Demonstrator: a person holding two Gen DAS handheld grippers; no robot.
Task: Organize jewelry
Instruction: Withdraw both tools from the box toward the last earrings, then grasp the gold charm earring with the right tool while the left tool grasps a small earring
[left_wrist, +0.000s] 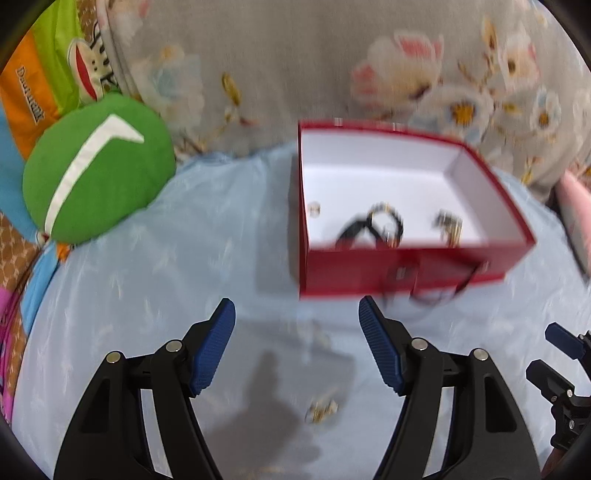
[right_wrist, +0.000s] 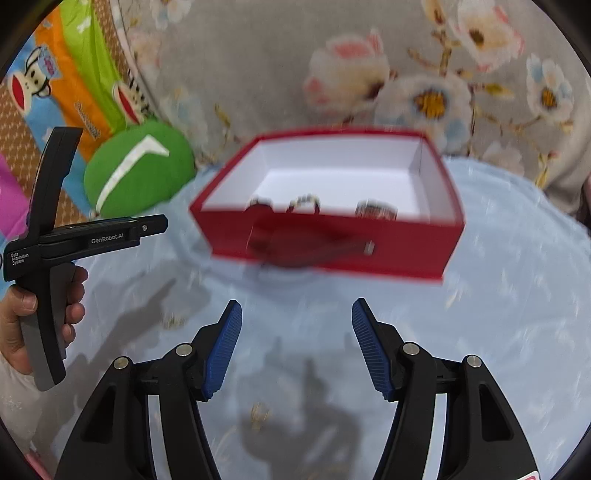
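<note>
Left wrist view shows the left gripper (left_wrist: 297, 314) with its jaws wide apart and holding nothing, above a pale blue cloth (left_wrist: 155, 280). A small gold jewelry piece (left_wrist: 322, 409) lies on the cloth between the fingers. Ahead stands the red box (left_wrist: 406, 269), with several blurred pieces inside. In the right wrist view the right gripper (right_wrist: 296, 314) is also wide and empty, another gold piece (right_wrist: 259, 412) below it.

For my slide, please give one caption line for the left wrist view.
Open left gripper hovers over a gold trinket on blue cloth, facing a red box holding jewelry.
</note>
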